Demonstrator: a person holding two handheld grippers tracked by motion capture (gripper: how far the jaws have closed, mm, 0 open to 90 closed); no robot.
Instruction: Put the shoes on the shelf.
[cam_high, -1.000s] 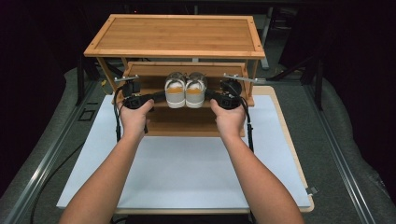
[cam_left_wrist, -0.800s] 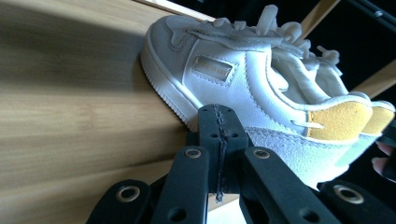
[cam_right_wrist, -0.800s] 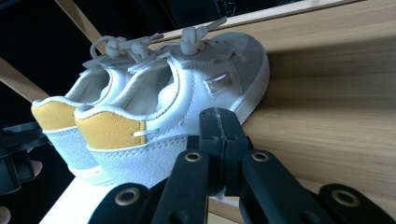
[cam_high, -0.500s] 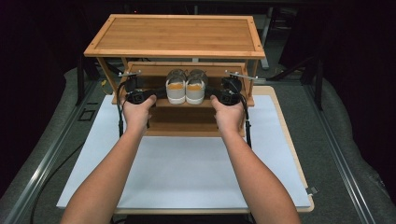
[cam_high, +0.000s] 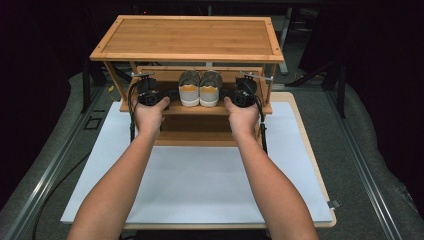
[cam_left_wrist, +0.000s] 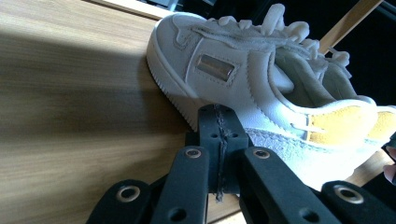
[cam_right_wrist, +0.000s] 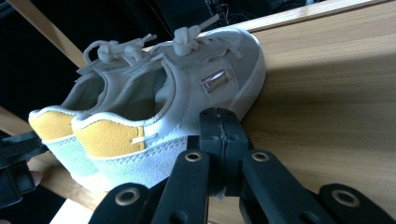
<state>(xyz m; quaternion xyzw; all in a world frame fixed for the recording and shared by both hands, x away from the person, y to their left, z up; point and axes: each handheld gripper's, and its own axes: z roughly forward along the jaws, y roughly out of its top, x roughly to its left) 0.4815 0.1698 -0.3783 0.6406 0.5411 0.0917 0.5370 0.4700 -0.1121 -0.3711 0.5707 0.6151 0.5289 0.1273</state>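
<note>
Black fingers of the left gripper (cam_left_wrist: 218, 140) are clenched together with nothing between them, their tips against the outer sole of the left shoe (cam_left_wrist: 243, 74). The right gripper (cam_right_wrist: 219, 140) is likewise pressed closed and empty, tips at the side of the right shoe (cam_right_wrist: 187, 102). The pale grey pair, with yellow heel tabs and knotted laces, sits heels-near on the middle shelf (cam_high: 170, 108) of a bamboo rack (cam_high: 190, 37). Both forearms reach straight forward over the white worktop (cam_high: 200, 175), one gripper at each side of the pair.
</note>
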